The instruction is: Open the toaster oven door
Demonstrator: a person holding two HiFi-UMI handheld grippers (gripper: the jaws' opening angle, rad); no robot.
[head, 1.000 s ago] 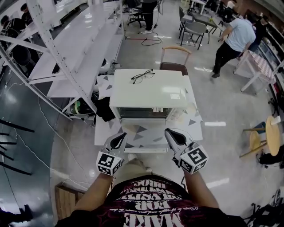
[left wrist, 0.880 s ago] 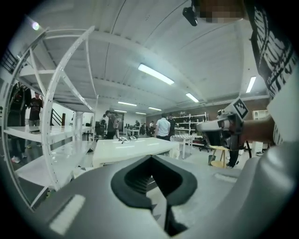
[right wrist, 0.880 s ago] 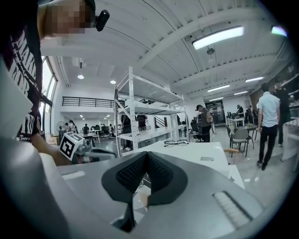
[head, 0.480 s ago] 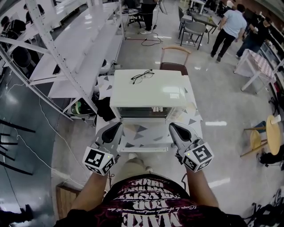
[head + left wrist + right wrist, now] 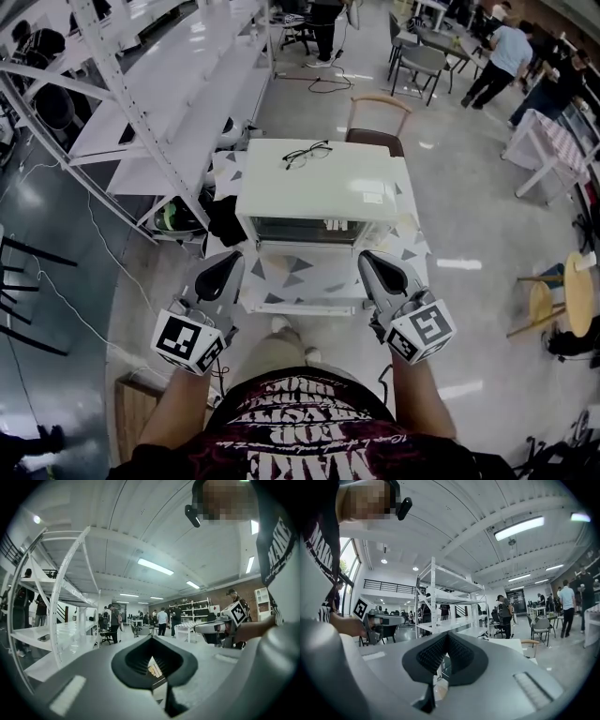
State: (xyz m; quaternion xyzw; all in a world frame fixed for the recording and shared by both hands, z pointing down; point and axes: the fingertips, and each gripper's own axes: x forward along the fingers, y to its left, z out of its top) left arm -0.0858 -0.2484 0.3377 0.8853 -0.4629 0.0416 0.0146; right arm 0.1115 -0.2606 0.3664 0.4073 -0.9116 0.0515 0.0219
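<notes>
White boxy metal toaster oven [image 5: 314, 187] at 12 o'clock, glass door [image 5: 298, 231] apparently shut; L gripper [image 5: 232, 258], R gripper [image 5: 368, 258] closed, empty.

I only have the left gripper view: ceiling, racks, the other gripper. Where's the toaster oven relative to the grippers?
Observer: In the head view the toaster oven stands on the table straight ahead. The left gripper and right gripper are both short of it, touching nothing.
Operator: Door?
Observer: The door looks shut against the front.
Operator: Anything on top?
Observer: A pair of glasses lies on top of it.
Operator: Right jaws?
Observer: Together, nothing between them, per the right gripper view.
</notes>
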